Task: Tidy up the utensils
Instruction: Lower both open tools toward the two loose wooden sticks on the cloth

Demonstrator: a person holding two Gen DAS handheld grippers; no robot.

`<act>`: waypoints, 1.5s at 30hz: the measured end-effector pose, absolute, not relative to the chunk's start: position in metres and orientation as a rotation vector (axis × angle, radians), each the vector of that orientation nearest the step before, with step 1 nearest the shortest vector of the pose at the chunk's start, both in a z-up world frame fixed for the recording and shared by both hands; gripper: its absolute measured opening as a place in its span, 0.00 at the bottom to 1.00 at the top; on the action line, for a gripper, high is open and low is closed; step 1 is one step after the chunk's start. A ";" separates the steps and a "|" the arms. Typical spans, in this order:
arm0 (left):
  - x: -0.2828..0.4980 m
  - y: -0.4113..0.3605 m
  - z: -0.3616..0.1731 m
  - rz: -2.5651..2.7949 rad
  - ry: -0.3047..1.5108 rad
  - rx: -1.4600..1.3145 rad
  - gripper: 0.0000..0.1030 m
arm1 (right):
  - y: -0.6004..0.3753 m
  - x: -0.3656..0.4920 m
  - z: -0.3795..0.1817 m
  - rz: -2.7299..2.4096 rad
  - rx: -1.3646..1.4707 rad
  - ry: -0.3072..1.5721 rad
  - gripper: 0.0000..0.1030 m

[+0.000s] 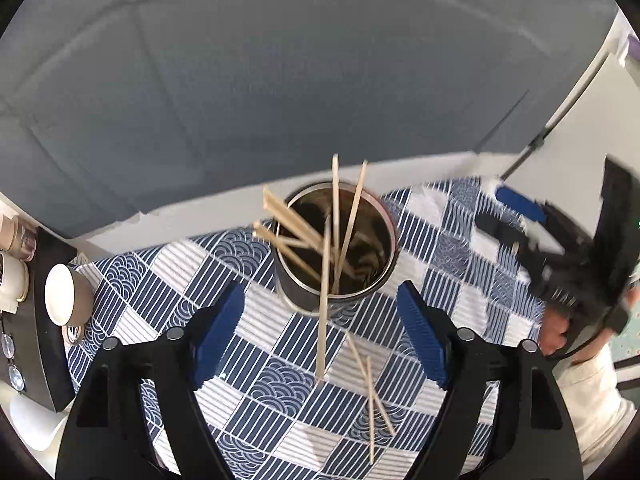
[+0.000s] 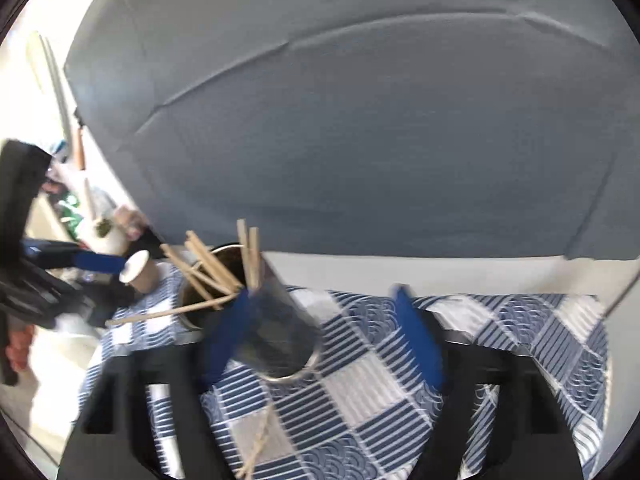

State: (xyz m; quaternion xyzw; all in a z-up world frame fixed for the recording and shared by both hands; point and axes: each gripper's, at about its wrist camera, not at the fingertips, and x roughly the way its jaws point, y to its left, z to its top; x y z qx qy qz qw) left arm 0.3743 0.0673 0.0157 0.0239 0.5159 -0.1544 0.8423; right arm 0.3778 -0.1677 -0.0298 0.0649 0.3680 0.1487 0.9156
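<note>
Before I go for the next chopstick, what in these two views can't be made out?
- Cup interior: dark in the left wrist view, so the chopsticks' lower ends are lost.
- Loose chopsticks on the cloth: in the right wrist view blurred and cut by the bottom edge; count unclear there.
- Right gripper: motion blur smears its fingers and the cup behind.
- Left shelf items: too small, cut off by the edge.

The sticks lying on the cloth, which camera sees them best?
The left wrist view: the two loose sticks lie crossed and sharp on the checked cloth. The right wrist view shows them only blurred at its bottom edge.
</note>
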 end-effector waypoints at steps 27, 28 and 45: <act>0.291 0.135 -0.033 -0.195 1.034 -0.121 0.92 | -0.165 0.335 -0.070 0.260 0.079 0.952 0.85; 0.288 0.135 -0.038 -0.204 1.037 -0.128 0.92 | -0.161 0.332 -0.075 0.268 0.065 0.964 0.85; 0.241 0.091 -0.159 -0.330 1.195 -0.039 0.92 | -0.134 0.301 -0.146 0.280 -0.026 1.164 0.85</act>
